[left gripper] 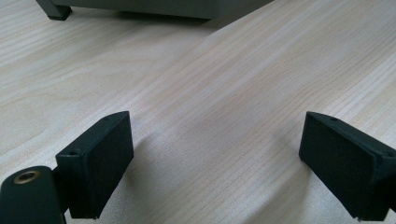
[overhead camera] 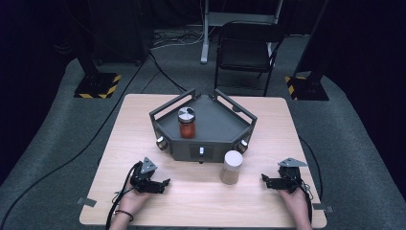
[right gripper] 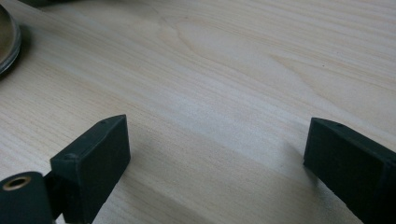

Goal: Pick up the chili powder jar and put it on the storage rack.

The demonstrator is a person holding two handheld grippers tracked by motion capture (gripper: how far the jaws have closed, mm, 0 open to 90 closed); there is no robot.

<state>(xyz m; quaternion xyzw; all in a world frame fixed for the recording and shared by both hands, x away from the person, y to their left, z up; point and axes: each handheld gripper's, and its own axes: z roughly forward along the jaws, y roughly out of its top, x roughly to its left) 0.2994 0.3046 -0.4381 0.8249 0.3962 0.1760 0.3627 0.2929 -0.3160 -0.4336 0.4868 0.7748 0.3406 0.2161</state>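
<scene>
The pale jar (overhead camera: 232, 167) stands upright on the surface (overhead camera: 201, 201) just in front of the grey tray (overhead camera: 215, 124), nearest our right hand-held gripper (overhead camera: 271, 181). It looks rigid, smooth and probably slippery, so we'd grab mid-body. Both the right and the left hand-held gripper (overhead camera: 160, 184) have jaws spread wide, holding nothing.

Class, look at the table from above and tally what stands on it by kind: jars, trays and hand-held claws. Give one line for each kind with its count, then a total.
Jars: 2, a red-filled glass jar with a silver lid and a tan-filled jar with a white lid
Trays: 1, a dark grey angular railed tray
Claws: 2, the left claw and the right claw
Total: 5
</scene>
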